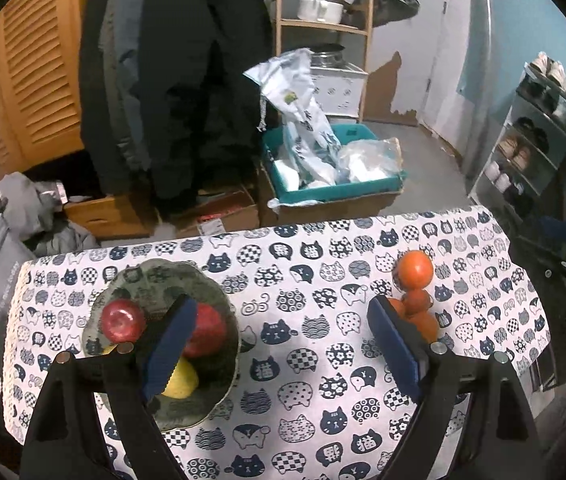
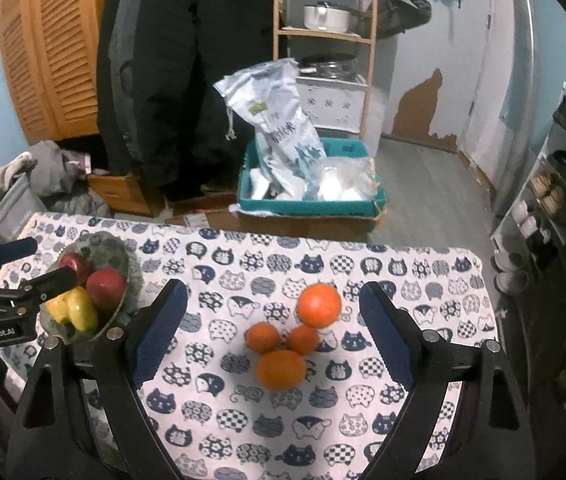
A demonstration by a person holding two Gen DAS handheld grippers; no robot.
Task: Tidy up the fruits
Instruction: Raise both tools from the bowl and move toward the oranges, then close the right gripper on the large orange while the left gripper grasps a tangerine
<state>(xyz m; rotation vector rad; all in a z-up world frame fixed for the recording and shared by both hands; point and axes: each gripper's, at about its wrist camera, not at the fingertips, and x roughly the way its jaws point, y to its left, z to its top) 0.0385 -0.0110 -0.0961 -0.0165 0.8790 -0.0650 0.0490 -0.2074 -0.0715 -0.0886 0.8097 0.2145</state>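
A table draped in a cat-print cloth (image 2: 323,420) carried all the fruit. In the right wrist view the right gripper (image 2: 273,332) hung above the cloth with its jaws spread wide and nothing between the blue pads (image 2: 159,332); the four oranges sat in a tight cluster in the gap between the two fingers as the camera saw them, but lower, on the cloth, untouched. The largest orange (image 2: 319,305) lay at the far side of the cluster, two small oranges (image 2: 263,336) side by side in front of it, and a fourth orange (image 2: 281,369) nearest the camera. To the left, a greenish glass bowl (image 2: 119,252) held two red apples (image 2: 106,286) and yellow fruit (image 2: 81,312). The left gripper (image 1: 283,344) likewise stood wide open and empty. In its own view its left finger overlapped the bowl (image 1: 151,276), crossing in front of one apple (image 1: 123,320) and the yellow fruit (image 1: 181,382), while its right finger hid part of the orange cluster (image 1: 415,270); bare cloth lay between the pads. Whether that left finger actually touched the bowl could not be told. Beyond the table stood a teal bin (image 2: 311,204) with plastic bags.
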